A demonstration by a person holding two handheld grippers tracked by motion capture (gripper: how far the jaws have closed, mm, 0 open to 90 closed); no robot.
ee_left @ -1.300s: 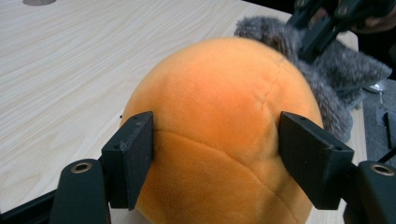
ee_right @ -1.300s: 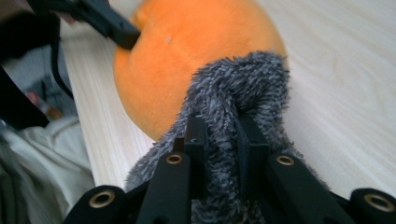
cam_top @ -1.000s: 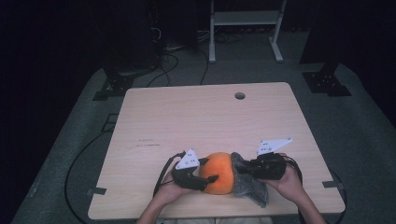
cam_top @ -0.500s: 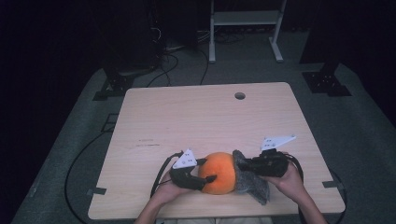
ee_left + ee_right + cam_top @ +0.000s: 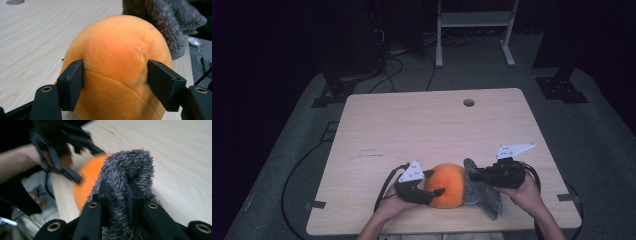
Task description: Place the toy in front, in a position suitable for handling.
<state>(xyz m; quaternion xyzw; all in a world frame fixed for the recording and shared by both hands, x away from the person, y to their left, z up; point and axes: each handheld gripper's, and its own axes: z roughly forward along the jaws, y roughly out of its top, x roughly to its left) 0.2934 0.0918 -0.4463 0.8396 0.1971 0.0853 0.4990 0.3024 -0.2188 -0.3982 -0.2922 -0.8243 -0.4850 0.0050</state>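
Wooden table (image 5: 412, 130), grey fur (image 5: 482, 192) beside orange plush (image 5: 447, 185).

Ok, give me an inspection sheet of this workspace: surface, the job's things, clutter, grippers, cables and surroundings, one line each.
Surface: light wooden table with a round hole near its far edge.
Job's things: orange plush ball at the near edge, touching a grey furry cloth beside it.
Clutter: nothing seen.
Grippers: left gripper shut on the orange plush ball, pads pressing its two sides; right gripper shut on a fold of the grey furry cloth.
Cables: black cable trails from the left gripper; more cables on the floor.
Surroundings: grey carpet, white metal frame behind, dark room.
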